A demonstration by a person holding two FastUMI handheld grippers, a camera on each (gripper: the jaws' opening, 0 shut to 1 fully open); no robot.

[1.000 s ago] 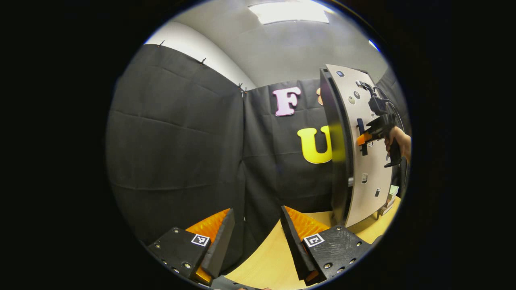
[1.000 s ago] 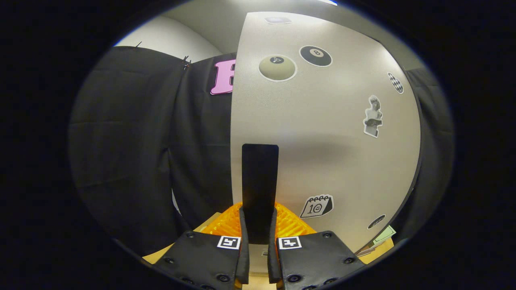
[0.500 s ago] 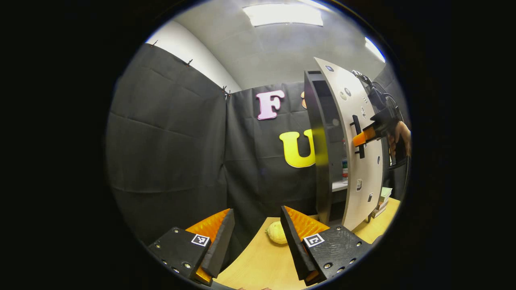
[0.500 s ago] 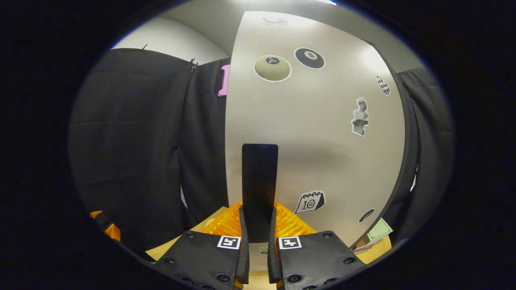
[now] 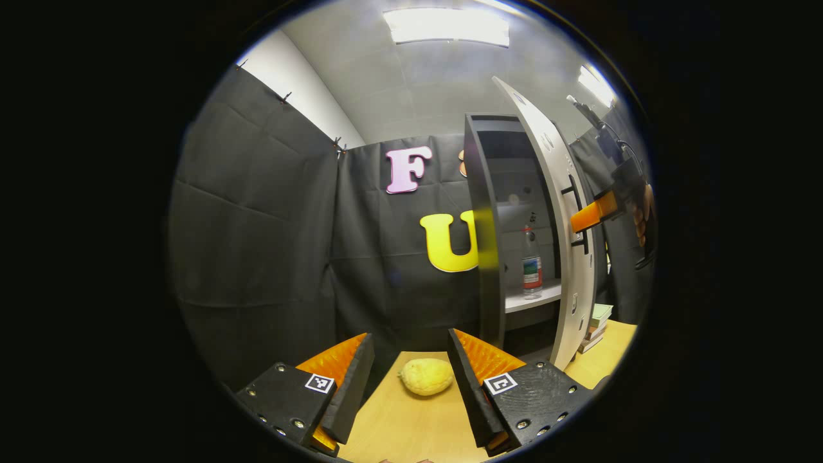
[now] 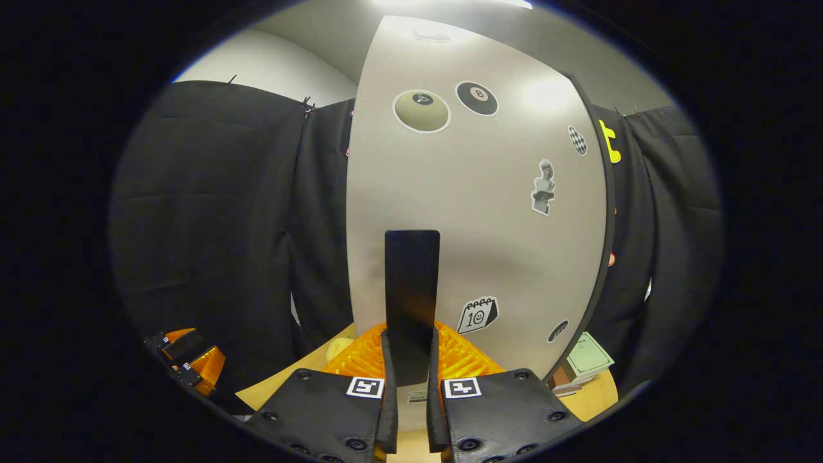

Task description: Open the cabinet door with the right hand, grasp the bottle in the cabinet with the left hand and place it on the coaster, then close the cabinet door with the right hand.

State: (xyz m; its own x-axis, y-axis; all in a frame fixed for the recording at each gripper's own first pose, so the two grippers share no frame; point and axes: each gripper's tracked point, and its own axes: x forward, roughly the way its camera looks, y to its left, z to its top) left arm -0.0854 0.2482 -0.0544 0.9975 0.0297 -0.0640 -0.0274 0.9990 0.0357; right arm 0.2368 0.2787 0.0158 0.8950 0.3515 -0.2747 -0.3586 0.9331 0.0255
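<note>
The right gripper has its fingers clenched on the black handle of the cabinet door. The left gripper hovers over the desk, fingers spread wide and holding nothing. The bottle stands upright on the cabinet shelf.

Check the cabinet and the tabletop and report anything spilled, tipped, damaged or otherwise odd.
Nothing stands out. The bottle stands upright on the cabinet shelf behind the partly open door, whose black handle the right gripper clamps. A yellow lemon-like object lies on the table, with books stacked by the cabinet.
</note>
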